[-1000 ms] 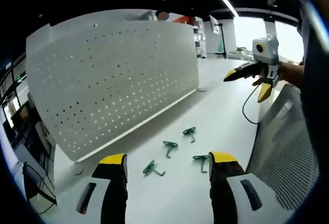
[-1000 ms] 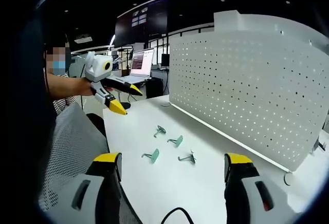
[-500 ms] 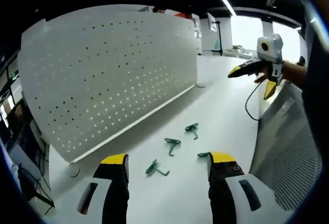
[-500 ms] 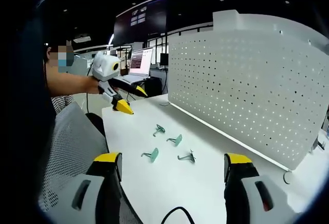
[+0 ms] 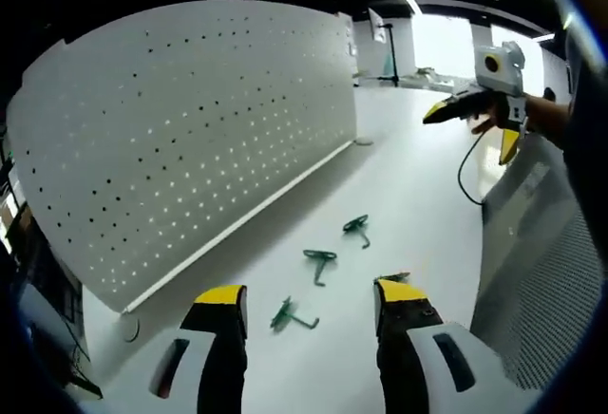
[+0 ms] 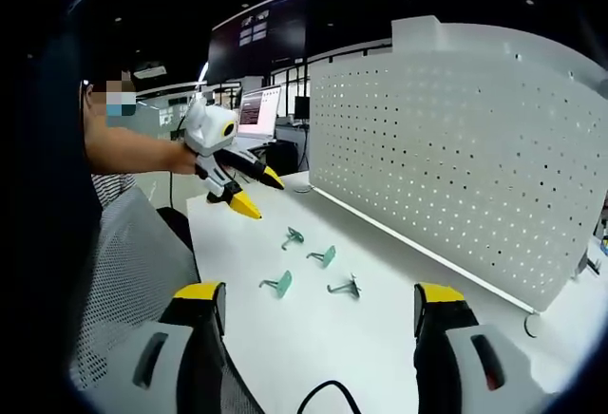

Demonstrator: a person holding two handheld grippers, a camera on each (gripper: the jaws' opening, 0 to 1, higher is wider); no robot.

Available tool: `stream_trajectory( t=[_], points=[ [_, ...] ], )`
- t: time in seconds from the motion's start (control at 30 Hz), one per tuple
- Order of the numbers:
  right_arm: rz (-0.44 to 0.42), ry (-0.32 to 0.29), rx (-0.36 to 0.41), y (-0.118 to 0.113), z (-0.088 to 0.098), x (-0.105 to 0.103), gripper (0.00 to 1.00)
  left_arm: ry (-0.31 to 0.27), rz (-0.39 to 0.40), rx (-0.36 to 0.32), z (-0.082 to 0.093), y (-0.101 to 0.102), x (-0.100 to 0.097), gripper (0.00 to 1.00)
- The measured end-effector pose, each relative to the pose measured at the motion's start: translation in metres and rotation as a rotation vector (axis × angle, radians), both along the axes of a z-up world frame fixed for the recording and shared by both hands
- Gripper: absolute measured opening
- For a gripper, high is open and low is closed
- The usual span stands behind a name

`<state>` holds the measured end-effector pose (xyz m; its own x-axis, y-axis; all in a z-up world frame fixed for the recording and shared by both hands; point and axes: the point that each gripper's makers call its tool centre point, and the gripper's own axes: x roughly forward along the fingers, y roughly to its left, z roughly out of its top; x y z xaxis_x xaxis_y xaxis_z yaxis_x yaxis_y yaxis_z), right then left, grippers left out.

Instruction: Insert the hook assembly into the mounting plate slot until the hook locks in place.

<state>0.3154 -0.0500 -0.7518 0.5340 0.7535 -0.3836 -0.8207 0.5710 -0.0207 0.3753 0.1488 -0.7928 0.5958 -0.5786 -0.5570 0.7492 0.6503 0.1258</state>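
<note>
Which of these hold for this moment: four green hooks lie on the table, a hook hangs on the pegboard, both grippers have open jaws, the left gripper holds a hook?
1. Four green hooks lie on the white table. True.
2. One hook hangs on the pegboard. False: none is seen on it.
3. Both grippers have open jaws. True: left gripper and right gripper stand apart, empty.
4. The left gripper holds a hook. False: nothing is between its jaws.

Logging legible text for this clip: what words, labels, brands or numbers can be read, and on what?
None can be read.
Laptop screen: lit, content too small and blurred to read.
Pegboard, hooks, table, left gripper and right gripper: no markings visible.
</note>
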Motion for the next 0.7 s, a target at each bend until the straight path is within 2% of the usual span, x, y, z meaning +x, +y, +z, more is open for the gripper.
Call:
stream_trajectory(
  t=[0.7],
  points=[
    [0.001,0.013,-0.006,0.000,-0.005,0.001,0.79,0.064,-0.033,0.071,-0.037,0.000,0.021,0.42]
  ],
)
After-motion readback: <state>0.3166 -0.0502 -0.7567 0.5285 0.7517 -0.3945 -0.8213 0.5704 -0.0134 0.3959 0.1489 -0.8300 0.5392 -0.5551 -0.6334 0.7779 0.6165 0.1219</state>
